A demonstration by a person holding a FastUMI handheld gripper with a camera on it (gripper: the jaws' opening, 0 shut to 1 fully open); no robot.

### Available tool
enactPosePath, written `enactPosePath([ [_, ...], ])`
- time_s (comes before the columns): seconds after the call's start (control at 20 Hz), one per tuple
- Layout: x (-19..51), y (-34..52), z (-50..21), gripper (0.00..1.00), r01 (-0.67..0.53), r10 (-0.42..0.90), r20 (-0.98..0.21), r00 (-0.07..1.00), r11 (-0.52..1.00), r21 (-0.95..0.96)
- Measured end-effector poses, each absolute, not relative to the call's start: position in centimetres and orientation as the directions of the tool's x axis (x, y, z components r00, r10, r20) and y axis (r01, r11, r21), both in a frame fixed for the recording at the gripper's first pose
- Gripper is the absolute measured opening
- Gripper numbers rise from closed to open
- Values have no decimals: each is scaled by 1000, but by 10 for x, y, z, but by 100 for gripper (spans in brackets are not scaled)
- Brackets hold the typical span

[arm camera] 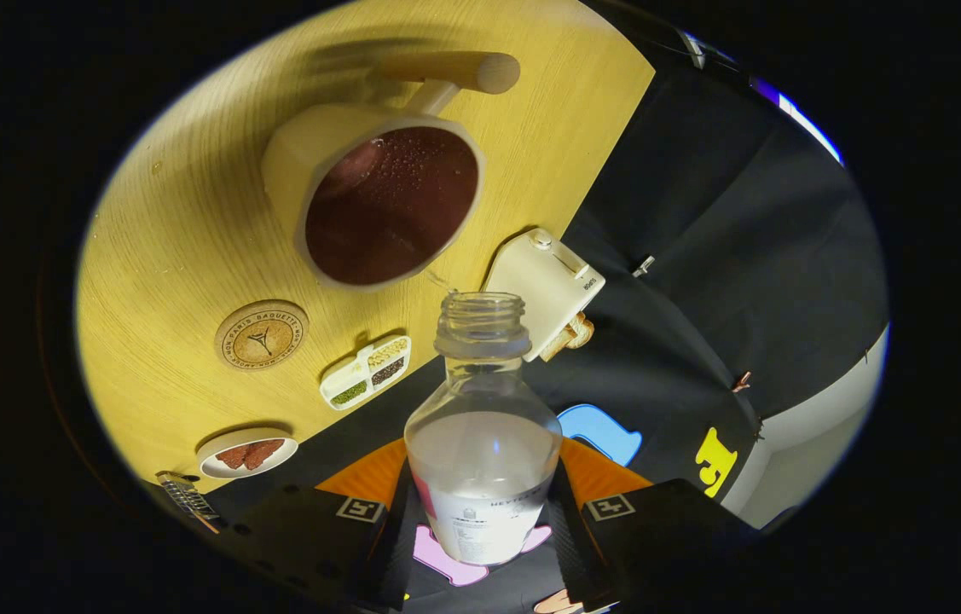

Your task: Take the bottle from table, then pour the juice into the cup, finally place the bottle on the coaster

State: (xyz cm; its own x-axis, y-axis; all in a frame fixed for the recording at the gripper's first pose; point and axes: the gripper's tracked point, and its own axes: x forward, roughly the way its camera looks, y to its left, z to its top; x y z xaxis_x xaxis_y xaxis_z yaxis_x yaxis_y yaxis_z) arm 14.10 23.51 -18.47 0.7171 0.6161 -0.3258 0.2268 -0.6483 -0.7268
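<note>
Wood: a pale yellow grained worktop (182, 247) with black cloth hanging behind its far edge.
Tool: the tool (480, 529) pinches the bottle (483, 443), one finger on each side of its lower body.
Bottle: clear, uncapped, held between the fingers, its open neck pointing toward the cup; a little pale liquid sits in its lower part.
Cup: the cream cup (378, 200) with a wooden handle stands beyond the bottle's mouth, well in from the edge, holding dark red juice.
Coaster: the round cork coaster (262, 334) lies beside the cup, nearer the far edge.
Edge items: a divided tray (366, 372), a small plate (246, 453) and a cream toaster (547, 292) sit along the far edge.
</note>
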Motion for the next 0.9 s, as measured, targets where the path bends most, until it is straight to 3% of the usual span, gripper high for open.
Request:
enactPosePath([
  [0.9,139,223,-187,70,141,622,-300,724,-559,-817],
])
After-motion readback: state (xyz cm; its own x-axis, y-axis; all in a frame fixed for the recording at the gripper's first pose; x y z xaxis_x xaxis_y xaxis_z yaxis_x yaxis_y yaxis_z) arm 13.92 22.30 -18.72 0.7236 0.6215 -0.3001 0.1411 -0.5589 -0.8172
